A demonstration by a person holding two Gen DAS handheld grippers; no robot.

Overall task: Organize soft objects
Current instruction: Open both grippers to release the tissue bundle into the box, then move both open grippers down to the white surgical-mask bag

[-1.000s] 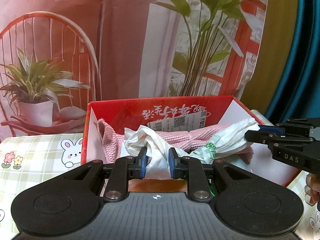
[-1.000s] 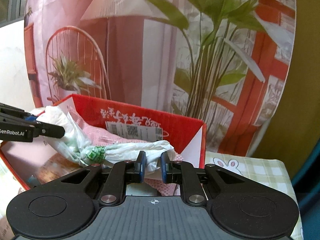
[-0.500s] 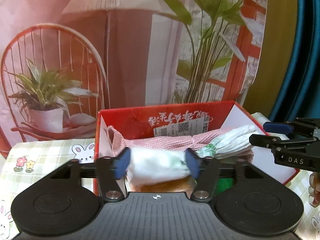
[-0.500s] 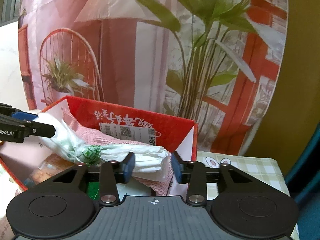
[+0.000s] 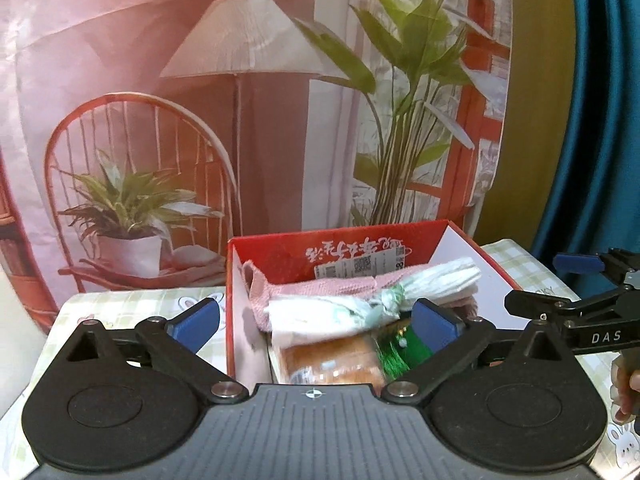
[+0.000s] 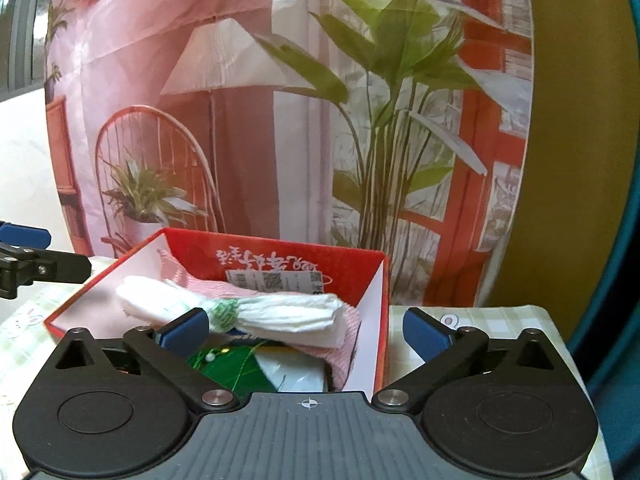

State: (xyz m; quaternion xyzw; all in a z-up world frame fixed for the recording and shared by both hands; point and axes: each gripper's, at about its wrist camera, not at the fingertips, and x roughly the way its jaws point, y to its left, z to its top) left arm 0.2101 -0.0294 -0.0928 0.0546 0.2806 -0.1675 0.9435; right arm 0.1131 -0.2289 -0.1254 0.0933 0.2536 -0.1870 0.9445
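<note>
Both my hand-held grippers tilt downward, jaws opening wide and holding nothing: left hand-held gripper [image 5: 316, 316], right hand-held gripper [image 6: 306, 330], white bundle [image 6: 256, 312] at twelve o'clock in the red box [image 5: 276, 248].

The left gripper [image 5: 316, 322] is opening its jaws wide, and nothing is pressing on its blue pads. The right gripper [image 6: 308, 332] is opening too, holding nothing. Both are pointing slightly downward, side by side.
</note>
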